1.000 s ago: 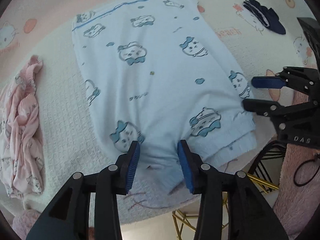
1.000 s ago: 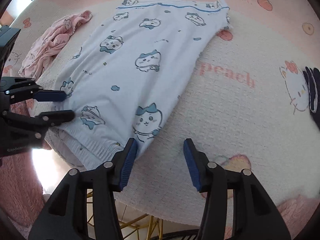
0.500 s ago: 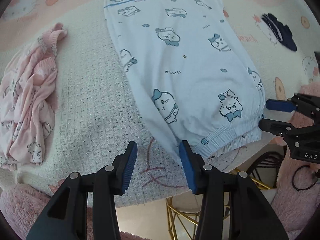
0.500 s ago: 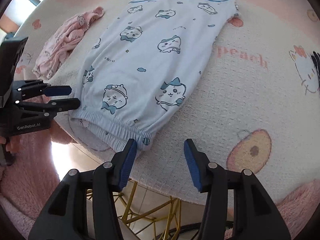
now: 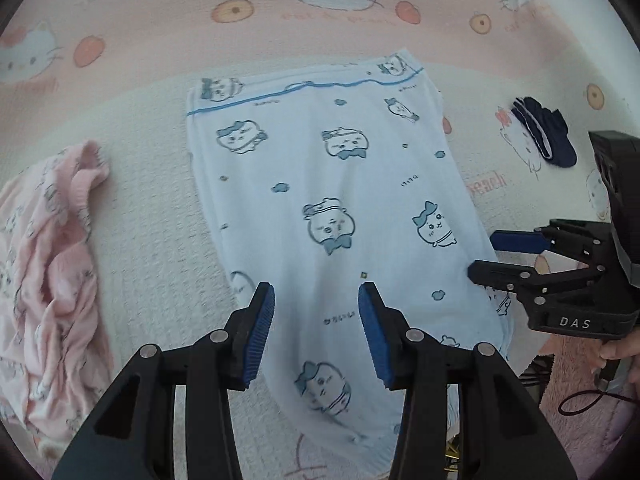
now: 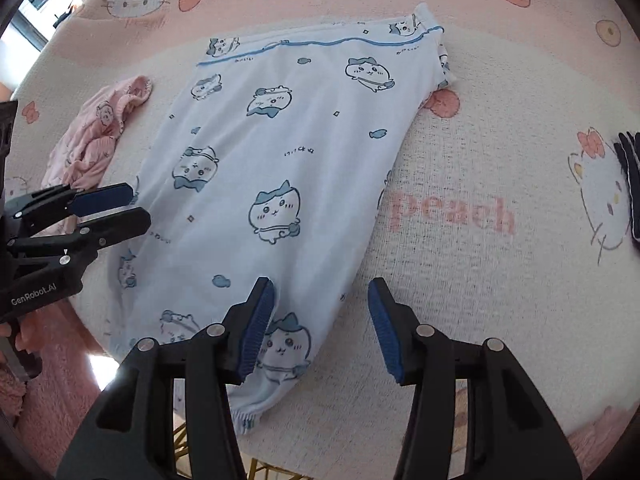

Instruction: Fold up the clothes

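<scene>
Blue printed pants [image 5: 328, 200] flat on blanket [image 5: 152, 240], grippers above.

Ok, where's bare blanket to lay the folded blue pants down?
Widest bare patch: right of the blue pants, over the "peach" lettering, up to the dark garment. A narrower strip lies between the pants and the pink clothes. The near table edge is crowded by both hand-held grippers.

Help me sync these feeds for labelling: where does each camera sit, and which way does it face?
Left wrist: on the left gripper, looking steeply down at the blue pants; a hand shows at right.
Right wrist: on the right gripper, facing down at the pants' right edge.
Shared: pants, pink garment, each other's gripper.
</scene>
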`<state>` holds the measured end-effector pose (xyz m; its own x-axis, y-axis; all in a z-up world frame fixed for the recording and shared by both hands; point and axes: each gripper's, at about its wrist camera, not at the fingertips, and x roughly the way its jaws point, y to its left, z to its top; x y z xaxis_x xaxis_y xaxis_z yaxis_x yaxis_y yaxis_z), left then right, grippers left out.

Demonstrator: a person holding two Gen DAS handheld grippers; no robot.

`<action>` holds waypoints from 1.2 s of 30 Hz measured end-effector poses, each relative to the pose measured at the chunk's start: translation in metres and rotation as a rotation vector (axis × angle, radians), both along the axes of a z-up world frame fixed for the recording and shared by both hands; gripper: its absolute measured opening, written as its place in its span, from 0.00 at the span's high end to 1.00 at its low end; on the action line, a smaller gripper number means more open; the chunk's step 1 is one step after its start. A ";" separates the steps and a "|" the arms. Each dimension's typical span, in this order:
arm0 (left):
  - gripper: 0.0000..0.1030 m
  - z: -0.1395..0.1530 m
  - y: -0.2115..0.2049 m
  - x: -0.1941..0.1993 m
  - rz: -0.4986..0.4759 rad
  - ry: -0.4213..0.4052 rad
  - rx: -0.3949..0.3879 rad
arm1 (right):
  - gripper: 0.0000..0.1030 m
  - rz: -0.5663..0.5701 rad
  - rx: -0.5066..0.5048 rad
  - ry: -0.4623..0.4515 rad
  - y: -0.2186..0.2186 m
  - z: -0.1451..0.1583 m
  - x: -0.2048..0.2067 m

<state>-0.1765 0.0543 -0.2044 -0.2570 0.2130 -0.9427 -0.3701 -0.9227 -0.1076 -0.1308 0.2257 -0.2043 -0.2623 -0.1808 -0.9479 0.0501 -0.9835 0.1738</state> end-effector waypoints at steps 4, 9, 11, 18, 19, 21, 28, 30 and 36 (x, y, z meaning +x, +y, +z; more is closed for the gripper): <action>0.56 -0.009 -0.014 -0.001 -0.027 -0.044 -0.109 | 0.51 0.063 0.060 -0.023 0.007 0.000 0.007; 0.56 0.013 -0.046 -0.017 0.054 -0.008 -0.100 | 0.51 0.002 -0.023 -0.040 0.042 0.015 0.007; 0.56 0.017 -0.050 -0.030 0.089 0.010 -0.046 | 0.49 0.002 -0.027 -0.017 0.041 0.020 -0.008; 0.53 -0.008 -0.037 -0.057 0.092 -0.012 -0.111 | 0.49 0.018 -0.013 -0.027 0.034 0.001 -0.045; 0.53 -0.007 -0.044 -0.057 0.099 -0.011 -0.113 | 0.49 0.015 0.010 -0.034 0.038 0.003 -0.042; 0.53 -0.003 -0.060 -0.059 0.146 -0.014 -0.153 | 0.49 0.010 0.054 -0.047 0.048 0.006 -0.037; 0.53 0.028 -0.061 -0.073 0.175 0.077 -0.010 | 0.47 -0.040 0.032 0.015 0.068 0.024 -0.052; 0.53 0.025 -0.043 -0.079 0.118 0.083 -0.008 | 0.47 -0.052 -0.006 0.027 0.066 0.021 -0.064; 0.48 0.004 -0.051 -0.105 0.113 0.023 -0.184 | 0.47 -0.082 0.025 0.007 0.082 0.014 -0.071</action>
